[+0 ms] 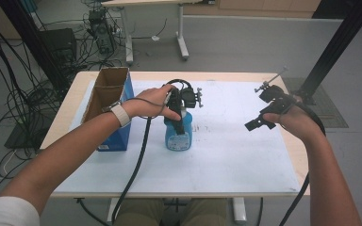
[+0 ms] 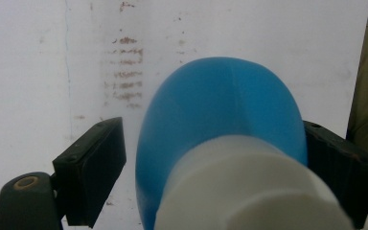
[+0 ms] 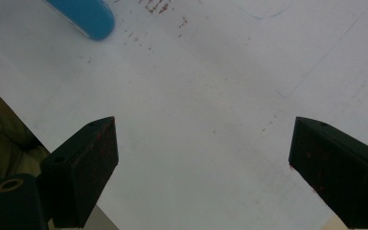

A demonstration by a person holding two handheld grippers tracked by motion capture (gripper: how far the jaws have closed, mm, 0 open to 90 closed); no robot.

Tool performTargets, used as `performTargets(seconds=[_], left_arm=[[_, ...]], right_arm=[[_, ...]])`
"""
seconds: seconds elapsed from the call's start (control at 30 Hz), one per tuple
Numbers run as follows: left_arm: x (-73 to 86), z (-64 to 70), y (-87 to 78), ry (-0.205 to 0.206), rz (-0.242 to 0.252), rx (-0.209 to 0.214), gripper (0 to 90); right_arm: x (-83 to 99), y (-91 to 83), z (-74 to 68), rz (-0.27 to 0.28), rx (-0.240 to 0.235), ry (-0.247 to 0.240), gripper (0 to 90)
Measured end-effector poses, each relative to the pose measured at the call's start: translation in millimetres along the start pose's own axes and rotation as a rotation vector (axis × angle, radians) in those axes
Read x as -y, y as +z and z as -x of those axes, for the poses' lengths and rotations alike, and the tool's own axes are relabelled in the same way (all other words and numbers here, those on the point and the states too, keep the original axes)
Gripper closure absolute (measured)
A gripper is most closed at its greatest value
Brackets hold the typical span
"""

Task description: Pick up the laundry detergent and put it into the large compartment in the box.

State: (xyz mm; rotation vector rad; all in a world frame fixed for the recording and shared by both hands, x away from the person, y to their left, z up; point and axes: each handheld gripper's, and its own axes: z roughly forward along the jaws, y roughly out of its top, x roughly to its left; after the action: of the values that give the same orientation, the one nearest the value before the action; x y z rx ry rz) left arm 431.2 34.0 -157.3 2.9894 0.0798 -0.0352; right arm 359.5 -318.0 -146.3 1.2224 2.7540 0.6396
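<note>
Closing in on the blue bottle from above with my left gripper (image 2: pixel 211 167).

Jaws stand apart, straddling the blue bottle (image 1: pixel 177 134) below its white cap (image 2: pixel 249 187); one touches its side, the other has a gap. It stands upright mid-worktop (image 1: pixel 245 160), just beside the cardboard box (image 1: pixel 108 108). I'd centre, then squeeze squarely. Right gripper (image 1: pixel 269 109) hangs well apart, jaws wide and empty.

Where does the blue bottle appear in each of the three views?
High view: the blue bottle stands upright at table centre, under the left gripper.
Left gripper view: it sits mid-frame with its white cap nearest, between the jaws; the left pad stands apart from it.
Right gripper view: its end shows at top left.
Shared landmark: the white table mat.
</note>
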Motion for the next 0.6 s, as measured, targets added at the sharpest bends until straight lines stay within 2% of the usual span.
performTargets(seconds=[0.6], left_arm=[[-3.2,3.8,5.1,0.016,-0.012,-0.017,19.6]], right_arm=[[3.6,1.7,1.8,0.003,-0.003,0.001,9.7]])
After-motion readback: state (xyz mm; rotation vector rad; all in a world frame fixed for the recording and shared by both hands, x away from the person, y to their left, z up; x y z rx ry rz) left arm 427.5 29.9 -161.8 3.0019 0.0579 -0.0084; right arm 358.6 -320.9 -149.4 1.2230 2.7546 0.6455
